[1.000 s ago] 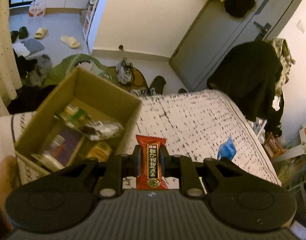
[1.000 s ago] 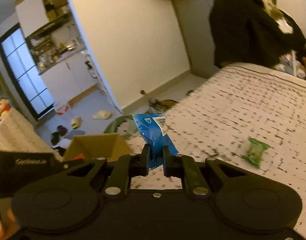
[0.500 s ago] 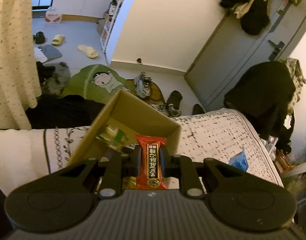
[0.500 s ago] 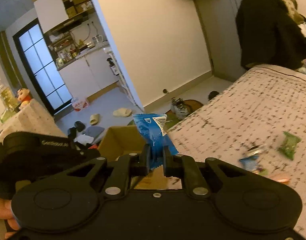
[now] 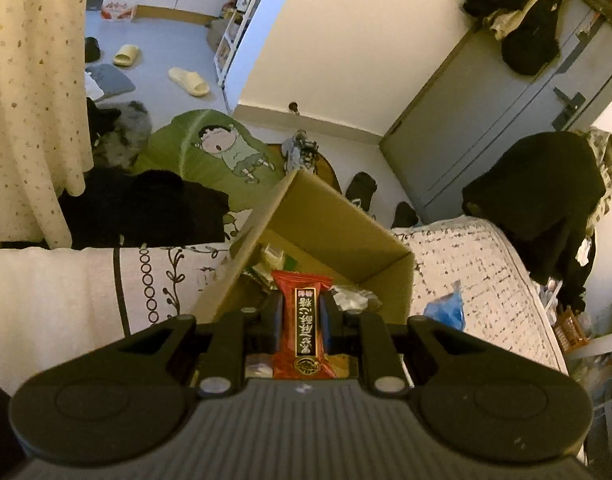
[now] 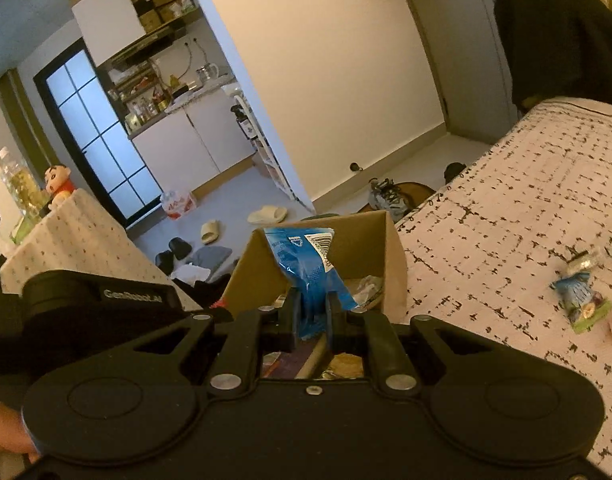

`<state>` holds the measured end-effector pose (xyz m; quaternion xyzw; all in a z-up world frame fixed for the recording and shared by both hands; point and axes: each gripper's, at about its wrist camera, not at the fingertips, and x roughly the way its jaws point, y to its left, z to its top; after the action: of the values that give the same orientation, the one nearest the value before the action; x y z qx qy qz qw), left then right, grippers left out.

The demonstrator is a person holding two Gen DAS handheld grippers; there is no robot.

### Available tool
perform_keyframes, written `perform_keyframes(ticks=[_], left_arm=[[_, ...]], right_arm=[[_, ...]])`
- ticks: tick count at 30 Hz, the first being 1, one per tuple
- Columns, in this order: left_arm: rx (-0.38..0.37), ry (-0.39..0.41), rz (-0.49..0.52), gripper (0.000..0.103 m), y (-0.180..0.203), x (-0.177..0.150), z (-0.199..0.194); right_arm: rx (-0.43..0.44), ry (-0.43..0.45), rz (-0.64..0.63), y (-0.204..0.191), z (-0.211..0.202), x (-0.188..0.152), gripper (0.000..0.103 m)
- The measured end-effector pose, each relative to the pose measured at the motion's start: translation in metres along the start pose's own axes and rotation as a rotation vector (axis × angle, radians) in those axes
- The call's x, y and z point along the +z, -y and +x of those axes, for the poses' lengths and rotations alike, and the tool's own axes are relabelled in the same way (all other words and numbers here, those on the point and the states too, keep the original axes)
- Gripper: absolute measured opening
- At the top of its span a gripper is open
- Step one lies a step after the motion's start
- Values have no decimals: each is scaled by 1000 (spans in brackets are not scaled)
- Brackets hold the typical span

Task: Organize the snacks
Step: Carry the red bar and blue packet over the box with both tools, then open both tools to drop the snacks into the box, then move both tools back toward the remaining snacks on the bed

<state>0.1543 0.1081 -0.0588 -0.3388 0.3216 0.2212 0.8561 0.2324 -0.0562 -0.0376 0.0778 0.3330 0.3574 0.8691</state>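
My left gripper (image 5: 302, 312) is shut on a red snack packet (image 5: 304, 324) with a black label, held over the near part of an open cardboard box (image 5: 337, 228). Several snack packets lie inside that box. In the right wrist view, my right gripper (image 6: 310, 312) is shut on a blue snack packet (image 6: 307, 268), held just above the same cardboard box (image 6: 391, 256). The blue packet (image 5: 445, 308) also shows at the box's right side in the left wrist view. The left gripper's body (image 6: 98, 300) sits at the left of the right wrist view.
The box stands at the corner of a bed with a white, black-flecked cover (image 6: 517, 216). Several loose snacks (image 6: 581, 296) lie on the cover to the right. Beyond the bed edge the floor holds shoes, slippers (image 5: 188, 80), dark clothes and a green mat (image 5: 214, 152).
Both grippers have moved left toward the cardboard box, each still shut on its packet. The box has come from the left of both views to directly under the fingertips.
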Motion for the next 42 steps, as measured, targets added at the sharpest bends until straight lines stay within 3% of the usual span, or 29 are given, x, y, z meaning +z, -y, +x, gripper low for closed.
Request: perform_keyframes(ticks=[16, 20, 25, 27, 31, 33, 35, 42], left_arm=[[24, -41, 2, 17, -9, 3, 22], [15, -32, 2, 23, -11, 7, 21], [21, -23, -26, 31, -16, 13, 16], [24, -18, -25, 36, -17, 12, 12], [42, 4, -12, 55, -15, 11, 4], [49, 26, 2, 60, -11, 9, 3], [73, 25, 1, 61, -6, 9, 4], [24, 63, 48, 70, 23, 0, -14]], right_arm=[[14, -22, -11, -3, 11, 0, 12], [21, -39, -13, -4, 14, 0, 16], [-7, -38, 4, -1, 10, 2, 31], [-29, -34, 14, 0, 6, 4, 43], [-107, -8, 15, 2, -7, 11, 58], [-113, 9, 21, 4, -18, 15, 75], [-132, 32, 19, 8, -29, 17, 84], [-217, 27, 31, 31, -56, 33, 90]])
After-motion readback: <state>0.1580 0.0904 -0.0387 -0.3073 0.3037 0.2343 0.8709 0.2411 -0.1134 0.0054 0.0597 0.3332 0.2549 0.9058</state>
